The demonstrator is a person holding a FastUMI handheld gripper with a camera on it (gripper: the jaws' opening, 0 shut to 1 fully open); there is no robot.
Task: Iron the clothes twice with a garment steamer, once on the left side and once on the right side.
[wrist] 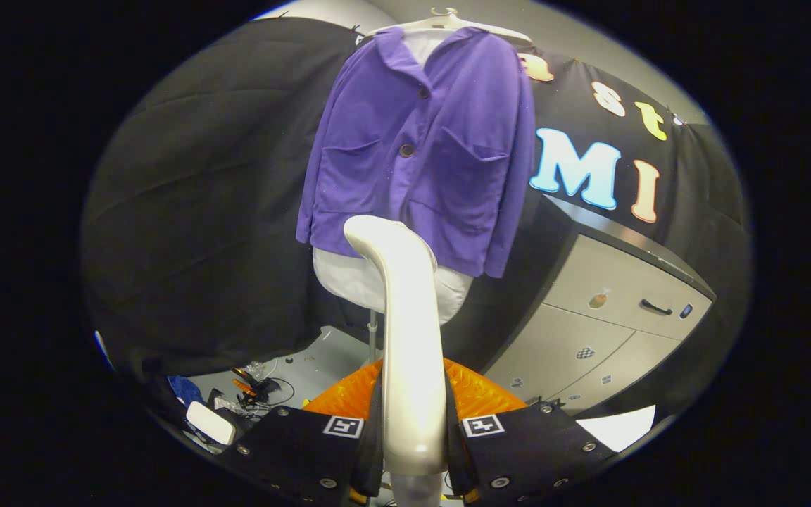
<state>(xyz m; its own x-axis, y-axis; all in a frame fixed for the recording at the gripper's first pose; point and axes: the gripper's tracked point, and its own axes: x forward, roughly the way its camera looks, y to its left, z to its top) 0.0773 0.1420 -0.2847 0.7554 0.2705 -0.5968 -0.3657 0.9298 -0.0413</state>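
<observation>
Two fingers, mine, are clamped on the handle of the garment steamer [405, 338], one pressing each side, so my gripper [412, 429] grips it firmly, and the steamer rises straight ahead with its curved head up near the bottom hem of the purple jacket [419, 148]. The jacket hangs buttoned on a white hanger [448, 21] in front of the black booth wall, with a white garment [363, 282] peeking out below its hem. Beside the jacket stands a grey cabinet [610, 310] with a dark handle, and something orange [476, 394] sits just behind my fingers.
</observation>
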